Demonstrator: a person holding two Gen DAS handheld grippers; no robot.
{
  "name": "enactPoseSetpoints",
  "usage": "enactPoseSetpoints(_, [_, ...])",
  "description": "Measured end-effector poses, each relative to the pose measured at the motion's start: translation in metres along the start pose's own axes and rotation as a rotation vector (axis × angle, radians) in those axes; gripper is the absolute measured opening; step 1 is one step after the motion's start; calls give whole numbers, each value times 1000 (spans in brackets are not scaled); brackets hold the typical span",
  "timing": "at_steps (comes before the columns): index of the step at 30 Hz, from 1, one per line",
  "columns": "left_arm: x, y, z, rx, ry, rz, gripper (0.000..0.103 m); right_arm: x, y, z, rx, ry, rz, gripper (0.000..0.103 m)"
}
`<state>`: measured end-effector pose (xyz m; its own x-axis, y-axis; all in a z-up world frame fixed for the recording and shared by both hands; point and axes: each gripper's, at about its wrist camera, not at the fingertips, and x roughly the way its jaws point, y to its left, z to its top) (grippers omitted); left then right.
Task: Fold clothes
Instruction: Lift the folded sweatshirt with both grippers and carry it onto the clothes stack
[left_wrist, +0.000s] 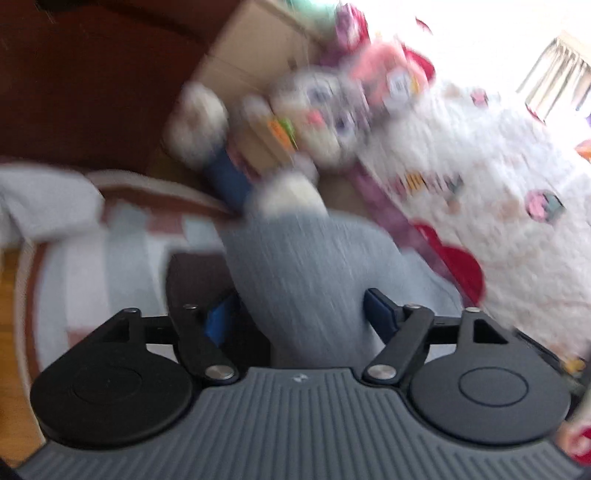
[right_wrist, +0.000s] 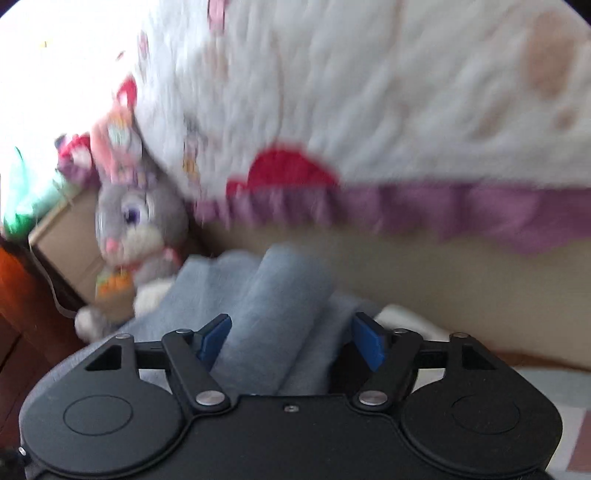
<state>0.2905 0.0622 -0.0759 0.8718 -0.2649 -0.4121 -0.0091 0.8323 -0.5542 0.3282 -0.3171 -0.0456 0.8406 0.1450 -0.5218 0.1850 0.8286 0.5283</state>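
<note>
Left gripper (left_wrist: 297, 314) and right gripper (right_wrist: 291, 341) – fingers standing apart, grey garment (left_wrist: 295, 266) bunching between them, firm clamp not discernible. Garment hanging near bed (right_wrist: 369, 92), beside plush rabbit (right_wrist: 133, 221). Advice: keeping edges level, tension even.

A bed (right_wrist: 369, 92) carries a white quilted bedspread (left_wrist: 498, 221) with a purple ruffled edge (right_wrist: 480, 214) and red patches. Below the ruffle, a striped rug (left_wrist: 92, 266) covers the wooden floor (left_wrist: 7, 295). On the rug beside the bed lie a grey garment (right_wrist: 280, 295) and a grey plush rabbit (right_wrist: 136, 229).
</note>
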Motion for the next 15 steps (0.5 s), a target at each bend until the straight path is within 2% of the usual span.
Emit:
enactPoseSetpoints(3, [5, 13, -2, -64, -6, -43, 81, -17, -9, -5, 28, -49, 59, 76])
enactPoseSetpoints(4, [8, 19, -2, -112, -5, -45, 81, -12, -10, -8, 38, -40, 84, 77])
enactPoseSetpoints(5, [9, 22, -2, -148, -2, -36, 81, -5, -11, -10, 47, -24, 110, 78])
enactPoseSetpoints(6, [12, 24, -2, -157, 11, -12, 81, -1, -15, -14, 39, -4, 118, 86])
enactPoseSetpoints(8, [21, 27, -2, -151, 46, 50, 82, 12, -16, -21, -16, 42, 107, 88])
enactPoseSetpoints(9, [25, 28, -2, -146, 62, 74, 82, 15, -15, -24, -48, 29, 114, 88])
enactPoseSetpoints(11, [30, 31, -5, -147, 96, 96, 83, 15, -11, -26, -98, -22, 108, 78])
enactPoseSetpoints(12, [30, 33, -6, -150, 99, 92, 83, 11, -11, -28, -78, -59, 93, 64])
enactPoseSetpoints(13, [29, 32, -6, -146, 99, 86, 83, 7, -12, -29, -49, -95, 79, 56])
enactPoseSetpoints(15, [26, 27, -5, -115, 87, 89, 83, 3, -10, -32, -21, -152, 29, 50])
